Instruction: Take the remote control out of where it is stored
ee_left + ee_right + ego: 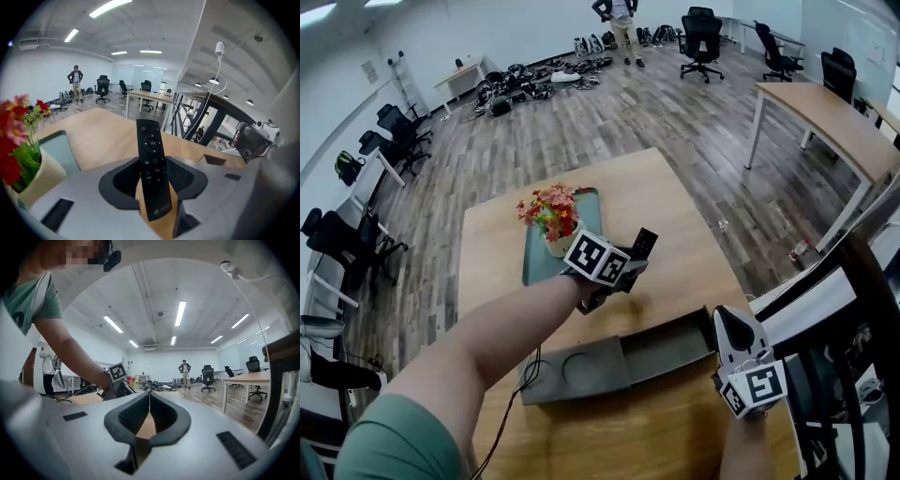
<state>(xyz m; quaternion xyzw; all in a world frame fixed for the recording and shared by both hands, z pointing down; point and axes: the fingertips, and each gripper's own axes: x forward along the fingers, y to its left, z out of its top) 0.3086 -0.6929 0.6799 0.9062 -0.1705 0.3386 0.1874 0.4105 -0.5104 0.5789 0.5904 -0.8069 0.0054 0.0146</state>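
Observation:
My left gripper (623, 265) is shut on a black remote control (643, 245) and holds it above the wooden table (675, 216), its button end pointing away from me. In the left gripper view the remote (152, 164) stands tilted between the two dark pads of that gripper (152, 176). Below it sits a grey storage box (581, 370) with its drawer (670, 345) pulled out to the right. My right gripper (727, 319) is shut and hovers by the drawer's right end, its jaws (149, 397) meeting with nothing between them.
A pot of red and orange flowers (551, 217) stands on a teal tray (586, 208) just behind the left gripper. A black cable (517, 394) runs off the box's left side. A dark frame (862, 309) rises at the right table edge. A person (622, 23) stands far off.

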